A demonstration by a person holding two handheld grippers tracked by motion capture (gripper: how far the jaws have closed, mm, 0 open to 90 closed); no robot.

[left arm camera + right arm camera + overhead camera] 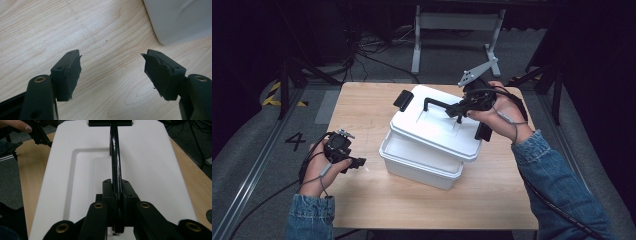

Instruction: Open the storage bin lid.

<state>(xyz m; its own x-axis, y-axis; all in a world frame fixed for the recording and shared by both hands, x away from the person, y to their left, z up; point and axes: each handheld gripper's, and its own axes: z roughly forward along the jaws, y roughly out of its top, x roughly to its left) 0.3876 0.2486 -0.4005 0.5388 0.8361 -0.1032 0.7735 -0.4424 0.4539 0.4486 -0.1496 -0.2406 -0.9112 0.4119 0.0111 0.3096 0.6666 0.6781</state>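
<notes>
Between the jaws of the right gripper (117, 202): black carrying handle (114, 162) of the white lid (437, 125), clamped tight near its close end; the jaws are pressing on it from both sides.

Lid: sitting skewed on the white box (419, 162), shifted away from the left gripper so that a strip of the box's open rim is showing on that side. Judged state: lid unlatched and partly lifted or slid, not seated and not yet clear of the box. Remaining: carrying the lid off, or squaring it down, whichever the work calls for.

Left gripper (354, 162): resting low on the wooden table (362, 100), jaws spread apart and holding nothing, the box corner (175, 22) lying just ahead of its far jaw, apart from it.

Lid latches: black clip (403, 100) standing up at the lid's far end from the right gripper; a second one hanging below that gripper's hand.

Obstructions: none on the tabletop; the tilted lid could catch on the box rim.
</notes>
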